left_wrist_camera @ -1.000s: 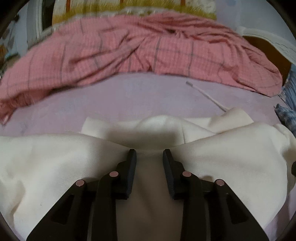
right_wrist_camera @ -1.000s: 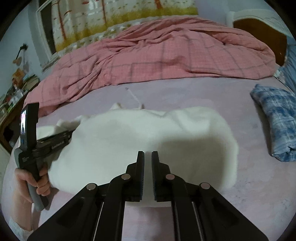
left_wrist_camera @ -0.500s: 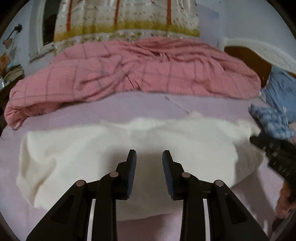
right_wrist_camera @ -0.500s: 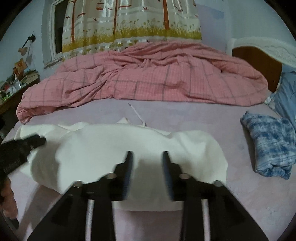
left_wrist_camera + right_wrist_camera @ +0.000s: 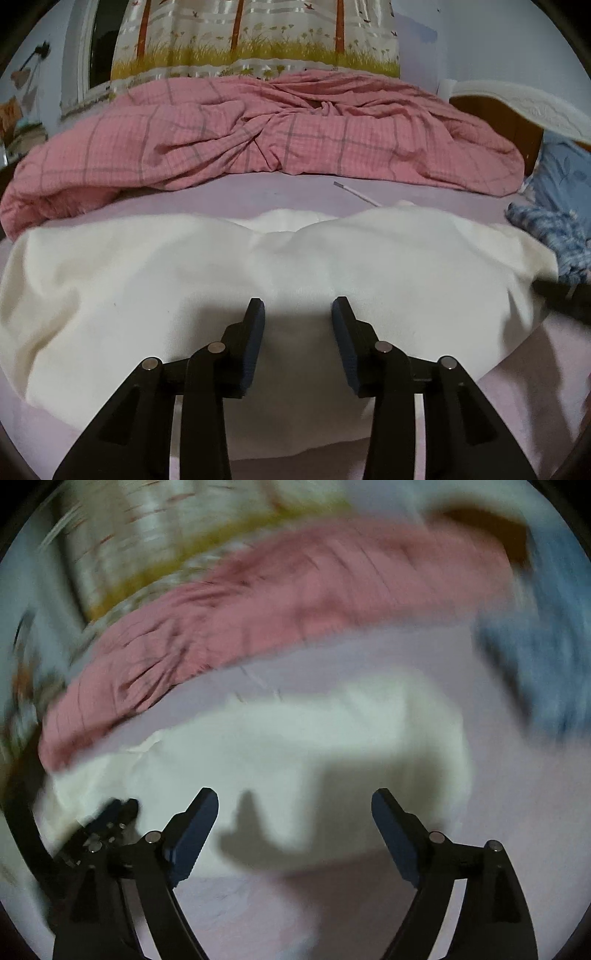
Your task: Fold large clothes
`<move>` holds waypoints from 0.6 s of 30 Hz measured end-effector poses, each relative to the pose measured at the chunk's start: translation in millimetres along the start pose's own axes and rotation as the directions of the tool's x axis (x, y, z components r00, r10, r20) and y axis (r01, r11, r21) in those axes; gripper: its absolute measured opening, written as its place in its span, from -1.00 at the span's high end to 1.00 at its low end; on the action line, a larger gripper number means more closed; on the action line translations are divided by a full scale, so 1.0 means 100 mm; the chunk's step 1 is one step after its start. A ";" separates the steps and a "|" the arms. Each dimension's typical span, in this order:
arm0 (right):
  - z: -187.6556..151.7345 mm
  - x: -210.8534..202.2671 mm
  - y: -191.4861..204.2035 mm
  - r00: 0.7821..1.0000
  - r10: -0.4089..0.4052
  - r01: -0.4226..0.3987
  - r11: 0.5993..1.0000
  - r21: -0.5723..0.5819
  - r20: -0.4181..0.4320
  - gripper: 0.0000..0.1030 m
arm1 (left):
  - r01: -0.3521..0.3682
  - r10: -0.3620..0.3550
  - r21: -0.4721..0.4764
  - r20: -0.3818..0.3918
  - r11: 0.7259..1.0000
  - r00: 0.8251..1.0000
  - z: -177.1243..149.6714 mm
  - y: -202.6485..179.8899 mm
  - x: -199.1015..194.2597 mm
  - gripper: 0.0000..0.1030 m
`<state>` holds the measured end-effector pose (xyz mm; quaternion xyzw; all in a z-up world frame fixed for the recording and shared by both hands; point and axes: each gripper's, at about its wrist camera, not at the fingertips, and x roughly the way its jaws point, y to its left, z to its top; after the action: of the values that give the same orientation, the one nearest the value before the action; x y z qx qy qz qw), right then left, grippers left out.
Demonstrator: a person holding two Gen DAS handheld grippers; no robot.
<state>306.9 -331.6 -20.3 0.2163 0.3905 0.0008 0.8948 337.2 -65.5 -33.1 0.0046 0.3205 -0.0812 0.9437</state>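
A large cream-white garment [image 5: 280, 266] lies folded in a wide band across the lilac bed sheet [image 5: 280, 192]. My left gripper [image 5: 298, 312] is open and empty, hovering just above the garment's near half. In the blurred right wrist view the garment [image 5: 303, 738] lies ahead of my right gripper [image 5: 294, 802], which is wide open and empty above the garment's near edge. The left gripper's body [image 5: 107, 823] shows at the garment's left end. A dark part of the right gripper [image 5: 565, 295] shows at the garment's right end.
A rumpled pink checked duvet [image 5: 258, 125] fills the far side of the bed. A blue-and-white checked cloth [image 5: 546, 229] lies at the right, near a blue pillow [image 5: 565, 173] and the headboard [image 5: 517, 107]. A thin white cord [image 5: 358, 194] lies on the sheet. Curtains [image 5: 255, 37] hang behind.
Both grippers have let go of the garment and pulled back from it. The right gripper's jaws went from nearly shut to wide open and it is swinging fast. The garment stays flat.
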 end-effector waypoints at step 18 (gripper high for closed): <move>0.01 0.02 0.09 0.973 -0.070 0.035 0.987 0.157 0.219 0.64 | 0.077 -0.085 -0.097 -0.073 0.992 0.994 0.14 0.49 -0.38 0.42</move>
<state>310.9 -323.3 -17.3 0.2720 0.2918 -0.0770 0.9138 324.2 -12.6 -1.0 -0.0495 0.3601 -0.1041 0.9258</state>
